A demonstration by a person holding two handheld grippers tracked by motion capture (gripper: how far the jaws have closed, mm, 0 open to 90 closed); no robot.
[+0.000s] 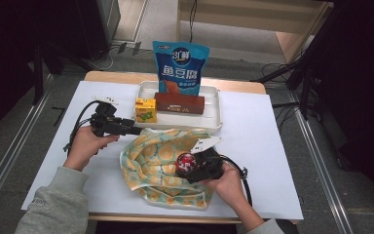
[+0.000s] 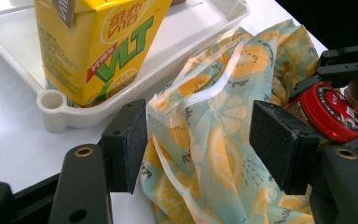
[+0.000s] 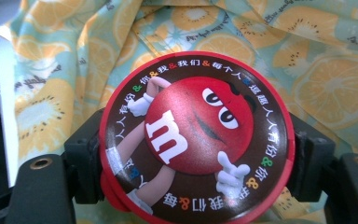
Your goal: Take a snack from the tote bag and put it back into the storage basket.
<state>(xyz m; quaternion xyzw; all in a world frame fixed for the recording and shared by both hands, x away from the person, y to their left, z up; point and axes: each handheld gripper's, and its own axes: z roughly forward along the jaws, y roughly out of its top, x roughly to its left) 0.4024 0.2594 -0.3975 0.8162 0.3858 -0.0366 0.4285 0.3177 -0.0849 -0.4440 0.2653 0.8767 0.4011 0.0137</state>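
R gripper (image 1: 191, 166) clamped a round red-lidded candy tin w/ cartoon face (image 3: 196, 137) between its jaws, over the crumpled lemon-print teal fabric bag (image 1: 160, 163) at table's near centre. L gripper (image 2: 200, 142), jaws wide, straddled the bag's left-far edge w/o pinching it. Yellow lemon-tea carton (image 1: 145, 109) stood in the white plastic tray (image 1: 213, 114) beyond, beside a brown box (image 1: 179, 103) and blue snack pouch (image 1: 180, 67).

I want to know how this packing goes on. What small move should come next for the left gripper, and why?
Probably close the left gripper on the fruit-print bag. Its fingers stand open on either side of the bag's rim without pressing it, while the right gripper holds the red candy tub over the bag. A held rim would let the mouth be lifted open.
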